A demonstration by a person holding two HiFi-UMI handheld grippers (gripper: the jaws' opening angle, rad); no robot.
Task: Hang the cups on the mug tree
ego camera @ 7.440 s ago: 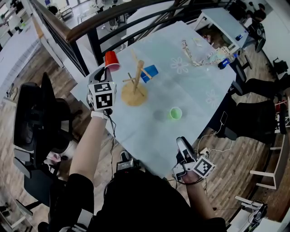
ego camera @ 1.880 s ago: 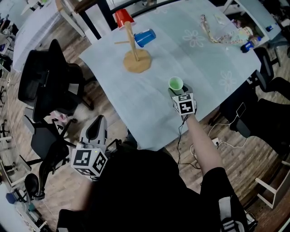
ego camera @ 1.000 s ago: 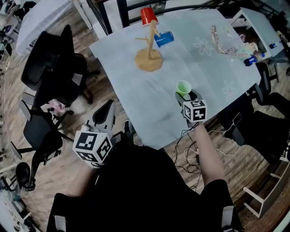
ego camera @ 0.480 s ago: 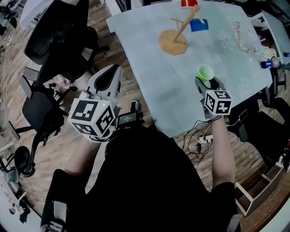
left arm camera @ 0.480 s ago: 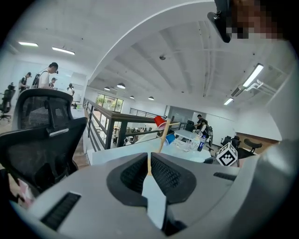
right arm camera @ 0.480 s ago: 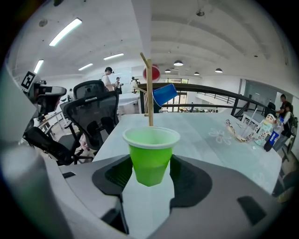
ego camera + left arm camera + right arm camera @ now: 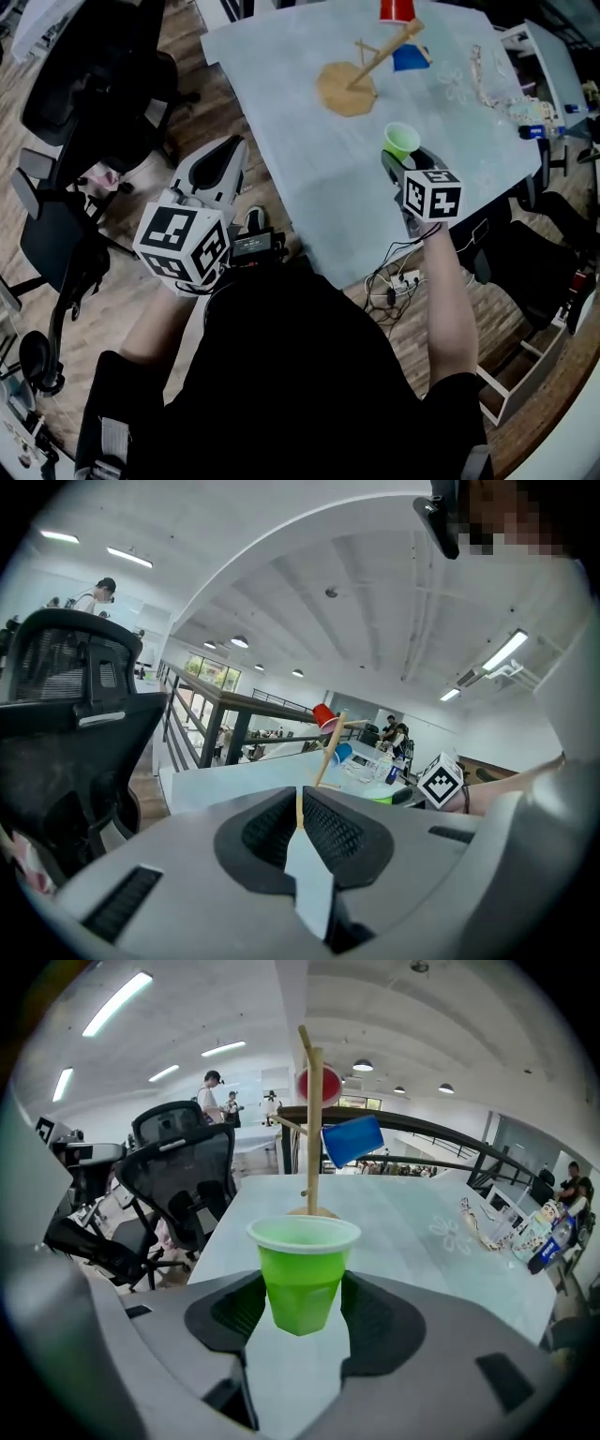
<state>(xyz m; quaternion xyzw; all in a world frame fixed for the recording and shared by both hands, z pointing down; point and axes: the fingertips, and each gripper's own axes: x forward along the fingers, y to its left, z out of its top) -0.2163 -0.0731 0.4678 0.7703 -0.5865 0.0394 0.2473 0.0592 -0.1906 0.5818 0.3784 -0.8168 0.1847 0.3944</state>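
Fingers (image 7: 234,1314) clasp green cup (image 7: 302,1274) — mug tree (image 7: 313,1119) beyond.

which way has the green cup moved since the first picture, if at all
Yes: up. The green cup stood on the table beside the mug tree; now the right gripper holds it above the table.

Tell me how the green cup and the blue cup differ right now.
Colour: the green cup is bright green with a pale rim, the blue cup is plain blue.
Pose: the green cup stands upright, mouth up; the blue cup is tipped on its side.
Place: the green cup is clamped between the jaws of the right gripper, off the mug tree; the blue cup already hangs on one of its pegs.
Both look like the same small tapered cup.
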